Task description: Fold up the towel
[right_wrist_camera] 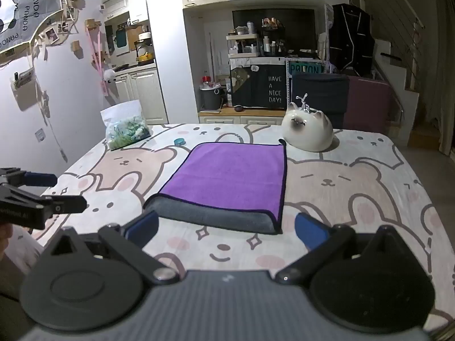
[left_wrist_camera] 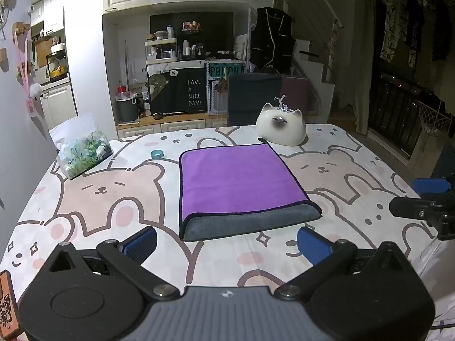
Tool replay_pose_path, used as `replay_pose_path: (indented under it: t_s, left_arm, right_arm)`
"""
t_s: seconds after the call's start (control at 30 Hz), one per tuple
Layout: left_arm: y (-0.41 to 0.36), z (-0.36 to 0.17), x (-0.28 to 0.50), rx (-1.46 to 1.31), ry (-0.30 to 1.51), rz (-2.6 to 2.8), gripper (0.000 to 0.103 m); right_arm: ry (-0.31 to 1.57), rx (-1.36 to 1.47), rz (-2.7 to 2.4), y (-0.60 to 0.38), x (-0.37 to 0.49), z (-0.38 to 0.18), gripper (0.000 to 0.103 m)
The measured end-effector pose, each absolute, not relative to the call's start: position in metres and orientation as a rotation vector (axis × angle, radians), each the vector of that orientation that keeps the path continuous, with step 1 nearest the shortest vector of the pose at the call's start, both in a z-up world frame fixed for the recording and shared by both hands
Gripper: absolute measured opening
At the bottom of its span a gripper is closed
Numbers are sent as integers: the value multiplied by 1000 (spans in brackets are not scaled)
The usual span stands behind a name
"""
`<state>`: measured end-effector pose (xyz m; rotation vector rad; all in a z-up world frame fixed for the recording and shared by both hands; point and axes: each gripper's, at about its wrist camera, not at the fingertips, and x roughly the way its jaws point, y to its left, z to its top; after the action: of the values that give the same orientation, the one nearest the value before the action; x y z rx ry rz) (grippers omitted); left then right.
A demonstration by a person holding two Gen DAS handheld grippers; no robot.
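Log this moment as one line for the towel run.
towel: folded, flat on table | left gripper: open, empty | right gripper: open, empty

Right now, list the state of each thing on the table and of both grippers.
Towel: folded, flat, purple side up, gray fold nearest.
Left gripper: open, empty, short of the towel.
Right gripper: open, empty.
Cat figurine: upright, beyond the towel.
Plastic bag: standing, filled.
Teal ring: lying flat.

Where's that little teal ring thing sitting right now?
The small teal ring lies on the cartoon-bear tablecloth near the table's far left, between the plastic bag of green bits and the folded purple towel's far left corner, touching neither.
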<state>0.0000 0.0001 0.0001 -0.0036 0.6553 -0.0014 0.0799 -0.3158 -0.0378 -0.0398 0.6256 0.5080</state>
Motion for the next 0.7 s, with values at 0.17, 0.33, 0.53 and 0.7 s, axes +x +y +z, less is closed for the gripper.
replay_pose_path:
  t_s: [0.17,0.33,0.53,0.7]
  left_arm:
    - [-2,-3,-5,3,652,2,103]
    - [0,-1,-2,-2,661,1,103]
    - [-1,0,-2,-3,662,2,103]
    - [-1,1,-2,-3,661,2,103]
  right_arm:
    - [630,-37,508,-316,80,-38,103]
    - [629,-39,509,-316,80,-38,103]
    - [629,-38,508,-317,81,-38,103]
    - [630,-40,508,-316,81,-38,103]
